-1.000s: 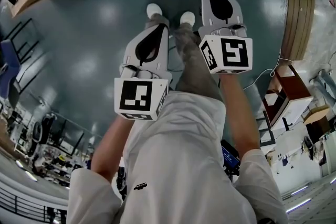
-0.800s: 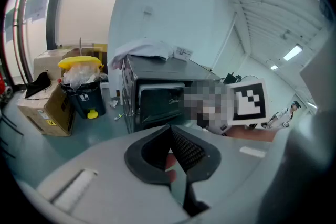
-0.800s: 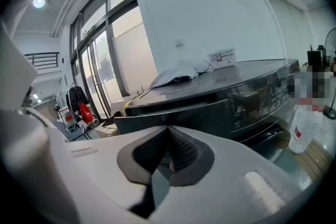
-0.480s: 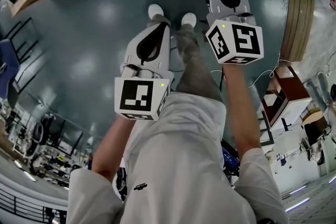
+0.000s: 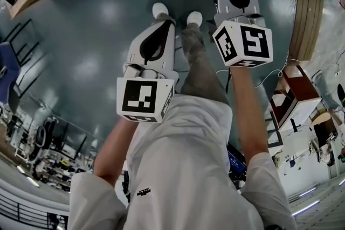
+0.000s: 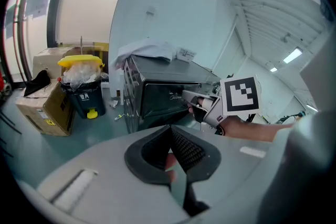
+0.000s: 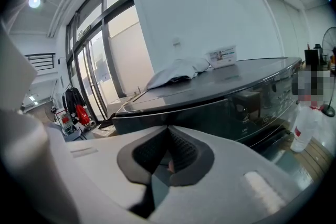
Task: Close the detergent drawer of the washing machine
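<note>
Washing machine point(image 6: 152, 98) ahead, bin point(image 6: 84, 93) and cardboard box point(image 6: 46, 108) to its left.
A cloth point(image 6: 148, 51) lay on its top; the bin stood beside it, the box farther left, the right gripper point(image 6: 189, 101) at its front.

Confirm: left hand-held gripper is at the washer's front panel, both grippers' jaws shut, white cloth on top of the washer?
Wrong side: the right hand-held gripper is at the washer's front panel, as the left gripper view shows; the left hand-held gripper hangs back. Both sets of jaws are shut; the white cloth lies on top.
</note>
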The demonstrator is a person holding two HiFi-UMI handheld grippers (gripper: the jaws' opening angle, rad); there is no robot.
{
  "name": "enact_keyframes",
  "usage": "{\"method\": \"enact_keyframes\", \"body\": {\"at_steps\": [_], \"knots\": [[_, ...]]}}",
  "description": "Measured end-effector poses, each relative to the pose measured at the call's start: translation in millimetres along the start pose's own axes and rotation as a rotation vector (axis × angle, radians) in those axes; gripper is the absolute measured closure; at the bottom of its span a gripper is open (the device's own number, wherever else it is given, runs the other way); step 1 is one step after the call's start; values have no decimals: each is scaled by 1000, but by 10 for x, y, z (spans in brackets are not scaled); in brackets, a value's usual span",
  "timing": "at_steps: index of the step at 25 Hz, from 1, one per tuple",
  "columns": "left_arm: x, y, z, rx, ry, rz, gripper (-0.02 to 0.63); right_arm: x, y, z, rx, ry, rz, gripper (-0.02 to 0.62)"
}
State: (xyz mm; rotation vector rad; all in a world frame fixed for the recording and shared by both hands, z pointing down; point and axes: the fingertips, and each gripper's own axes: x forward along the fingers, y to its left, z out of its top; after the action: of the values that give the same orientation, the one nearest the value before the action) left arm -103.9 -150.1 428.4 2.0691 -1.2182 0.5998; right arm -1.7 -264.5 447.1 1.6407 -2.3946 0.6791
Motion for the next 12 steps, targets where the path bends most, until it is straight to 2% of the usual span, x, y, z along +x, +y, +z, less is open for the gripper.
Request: {"method": "enact_keyframes", "body": {"at_steps": [12], "knots": [[-35,-25,-40,16,-4,2,589,121,-41,34,27,-7,-8,592]]}}
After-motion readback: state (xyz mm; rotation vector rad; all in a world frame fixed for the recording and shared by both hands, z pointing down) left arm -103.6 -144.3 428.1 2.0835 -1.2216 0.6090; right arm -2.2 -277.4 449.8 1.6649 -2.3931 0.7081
